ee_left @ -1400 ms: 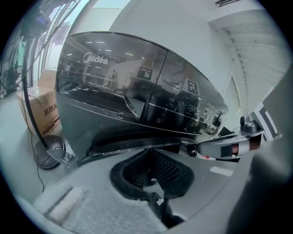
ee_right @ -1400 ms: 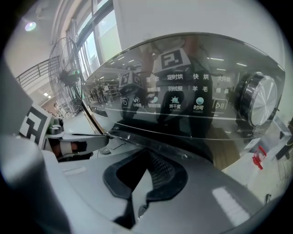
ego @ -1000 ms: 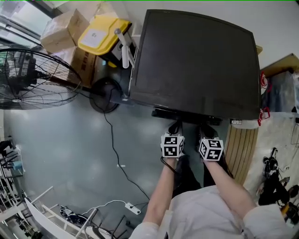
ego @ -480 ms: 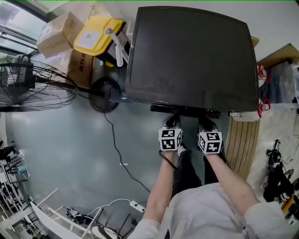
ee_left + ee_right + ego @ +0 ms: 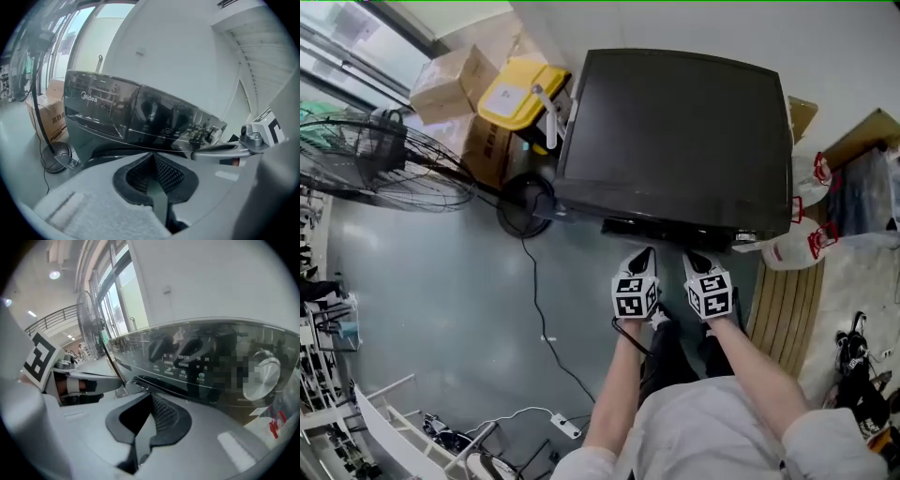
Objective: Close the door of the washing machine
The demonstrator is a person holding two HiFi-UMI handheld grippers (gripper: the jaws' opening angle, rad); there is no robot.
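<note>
The washing machine (image 5: 675, 131) is a dark front-loader, seen from above in the head view. Its glossy control panel (image 5: 140, 117) fills the left gripper view, and the panel's dial (image 5: 260, 376) shows in the right gripper view. My left gripper (image 5: 643, 255) and right gripper (image 5: 694, 258) hang side by side just in front of the machine's front edge, pointing at it. Both are shut with nothing between the jaws. The door is hidden below the panel and behind the gripper bodies; I cannot tell how it stands.
A standing fan (image 5: 384, 159) with its round base (image 5: 525, 202) is left of the machine, with cardboard boxes (image 5: 445, 80) and a yellow lidded bin (image 5: 520, 89) behind. A cable (image 5: 534, 309) crosses the floor. A slatted wooden board (image 5: 778, 300) and white jugs (image 5: 797, 239) stand on the right.
Both grippers have risen a little in front of the machine and stayed shut. The right one has rolled slightly. The head view has shifted, so the machine sits further right.
</note>
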